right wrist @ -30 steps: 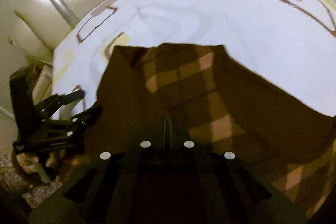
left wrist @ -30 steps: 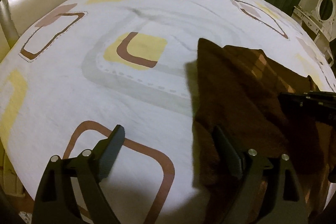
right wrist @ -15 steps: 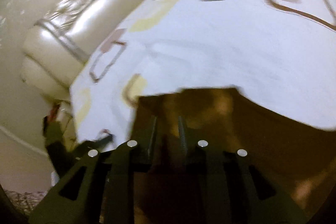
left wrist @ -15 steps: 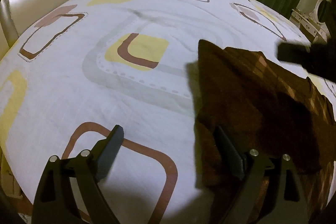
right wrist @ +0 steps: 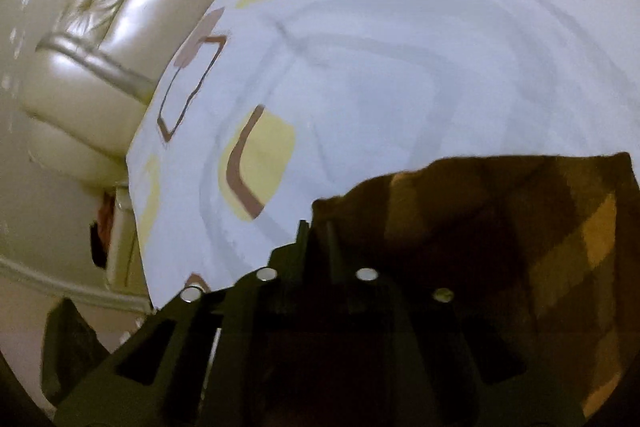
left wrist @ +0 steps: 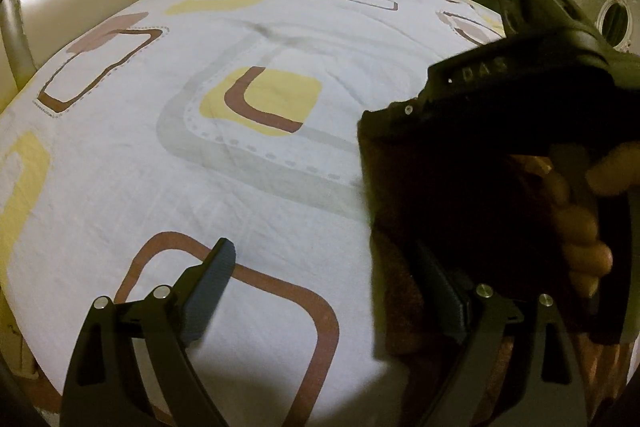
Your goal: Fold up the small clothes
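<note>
Brown and fuzzy, the small garment (left wrist: 394,187) lies on the bed's white sheet (left wrist: 280,207), near the front edge and to the right of the printed yellow square. Its nap looks thick like fleece, and paler orange-tan checks cross the dark ground, clearest in the right wrist view (right wrist: 552,227). Its far edge is bunched and wavy there, with one corner sticking up at the right.

Over the cloth, the right gripper (right wrist: 316,227) has its jaws pressed together; a fold of the garment lies right at the fingertips, but shadow hides whether any cloth is pinched. A hand (left wrist: 580,223) grips its handle above the garment.

Low at the front, the left gripper (left wrist: 324,267) stands with jaws spread wide, one finger over bare sheet, the other over the garment's left border, grasping nothing.
</note>
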A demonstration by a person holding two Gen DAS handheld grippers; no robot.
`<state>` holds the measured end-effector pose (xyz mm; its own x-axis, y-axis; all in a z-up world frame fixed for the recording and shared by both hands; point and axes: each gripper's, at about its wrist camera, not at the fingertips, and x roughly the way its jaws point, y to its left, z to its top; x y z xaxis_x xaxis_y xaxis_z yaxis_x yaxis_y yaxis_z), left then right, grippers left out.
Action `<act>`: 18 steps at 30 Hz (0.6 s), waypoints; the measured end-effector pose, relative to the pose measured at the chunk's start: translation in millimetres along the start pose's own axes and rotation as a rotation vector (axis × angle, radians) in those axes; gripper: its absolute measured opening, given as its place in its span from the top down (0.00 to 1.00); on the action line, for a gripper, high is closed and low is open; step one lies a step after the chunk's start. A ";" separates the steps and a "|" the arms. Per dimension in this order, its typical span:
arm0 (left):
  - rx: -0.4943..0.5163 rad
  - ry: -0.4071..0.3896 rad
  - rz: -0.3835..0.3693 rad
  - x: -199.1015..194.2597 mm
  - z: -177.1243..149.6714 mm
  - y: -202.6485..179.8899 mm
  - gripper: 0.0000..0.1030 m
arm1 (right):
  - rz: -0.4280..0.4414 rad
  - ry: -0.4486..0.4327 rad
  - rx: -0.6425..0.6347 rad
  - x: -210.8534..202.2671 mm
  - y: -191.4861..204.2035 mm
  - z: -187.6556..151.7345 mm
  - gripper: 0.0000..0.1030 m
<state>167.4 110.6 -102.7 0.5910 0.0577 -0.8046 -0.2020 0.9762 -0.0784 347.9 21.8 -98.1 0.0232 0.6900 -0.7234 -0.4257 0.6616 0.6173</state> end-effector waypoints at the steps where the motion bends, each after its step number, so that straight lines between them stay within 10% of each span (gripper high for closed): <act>1: 0.001 -0.002 0.000 0.2 -0.1 -0.1 0.13 | -0.001 -0.024 0.012 -4.1 -0.7 2.0 0.94; 10: -0.015 -0.020 -0.044 -3.1 -1.0 6.3 0.12 | 0.188 -0.392 0.186 -143.4 -37.9 -57.7 0.64; 18: -0.073 -0.039 -0.027 -23.4 -7.6 18.3 0.12 | -0.015 -0.754 0.455 -349.2 -160.2 -255.1 0.58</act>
<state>144.0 125.5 -89.7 0.6265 0.0406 -0.7783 -0.2411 0.9597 -0.1441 177.2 -400.0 -23.3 0.6857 0.5840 -0.4345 -0.0225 0.6137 0.7892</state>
